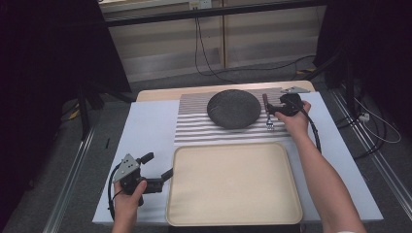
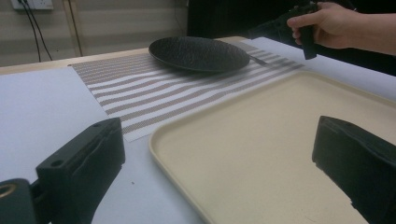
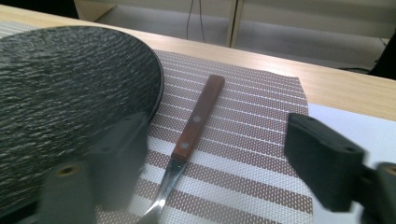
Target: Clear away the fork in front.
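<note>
While both tools (image 1: 159,166) (image 1: 270,104) gape empty, one plate (image 1: 233,108), one fork (image 3: 189,135), one tray (image 1: 233,182) lie.

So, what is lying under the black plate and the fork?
A striped placemat lies under both the black plate and the wooden-handled fork, which rests beside the plate. The mat sits on the white table cover. The part beneath the plate is hidden.

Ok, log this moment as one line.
left tool open by tray | right tool open over fork | plate on mat
</note>
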